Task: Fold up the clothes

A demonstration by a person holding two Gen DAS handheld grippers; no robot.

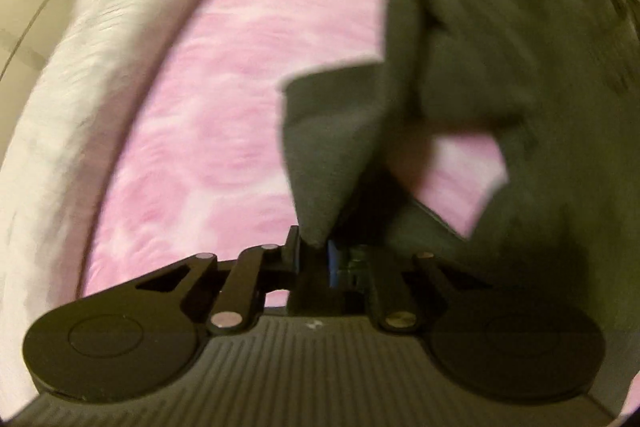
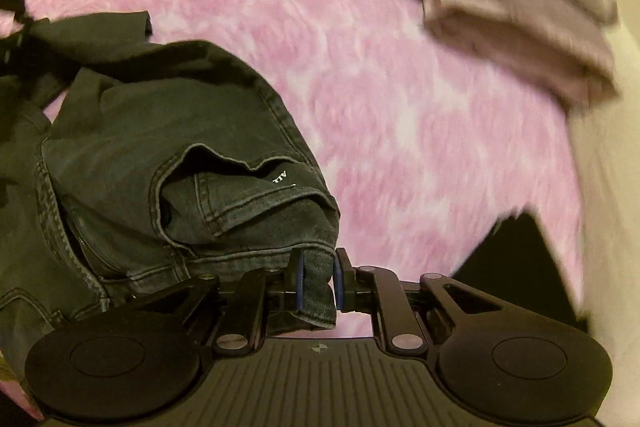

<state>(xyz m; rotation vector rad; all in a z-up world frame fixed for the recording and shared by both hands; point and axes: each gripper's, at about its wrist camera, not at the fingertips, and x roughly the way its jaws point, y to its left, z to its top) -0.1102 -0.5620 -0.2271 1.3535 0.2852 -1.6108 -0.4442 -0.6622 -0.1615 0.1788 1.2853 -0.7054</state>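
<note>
While spread over pink blanket [image 2: 400, 99], black jeans [image 2: 160, 147] lifted at two points: right gripper [image 2: 319, 283] clenched on waistband, left gripper [image 1: 316, 255] clenched on fabric edge.

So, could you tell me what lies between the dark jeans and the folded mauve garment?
Only bare pink bedspread, in the right wrist view, separates jeans from mauve garment.

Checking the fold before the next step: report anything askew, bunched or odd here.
The dark jeans are bunched and twisted on the pink blanket, not flat. Both the right gripper and left gripper pinch denim. Nothing looks damaged.
</note>
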